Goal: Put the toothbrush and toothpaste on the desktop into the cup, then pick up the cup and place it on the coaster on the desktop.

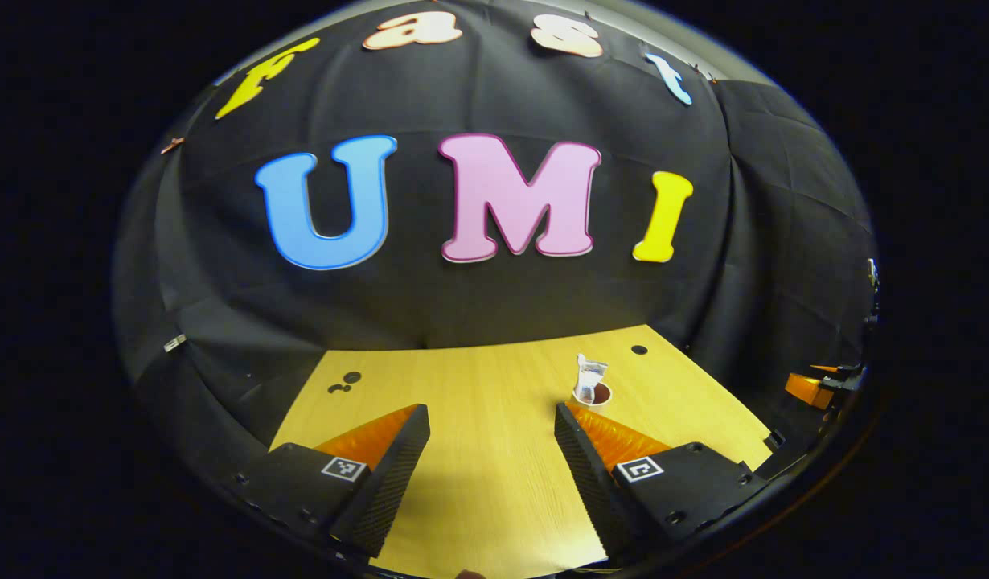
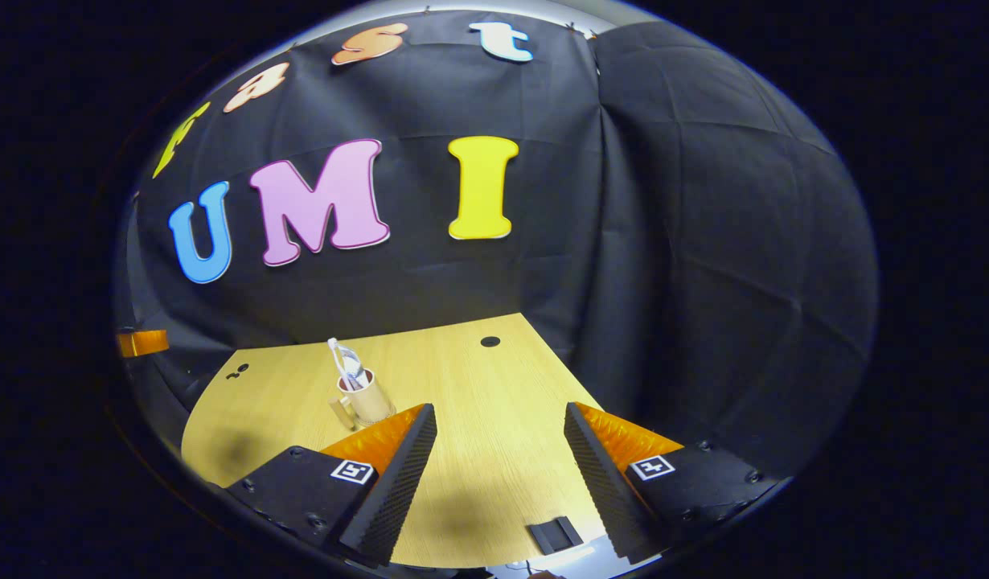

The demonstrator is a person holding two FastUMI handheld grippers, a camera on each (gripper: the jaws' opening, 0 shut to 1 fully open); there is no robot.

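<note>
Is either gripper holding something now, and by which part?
Nothing is held. The left gripper and the right gripper are both open over the wooden table.

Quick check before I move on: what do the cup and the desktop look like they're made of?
The cup looks like matte beige ceramic or plastic: opaque and pale, with a side handle and no strong glare; which of the two I cannot tell. The desktop looks like light wood-grain laminate or veneer: fine straight grain lines, an even yellow tone, a smooth low sheen with soft shadows.
</note>
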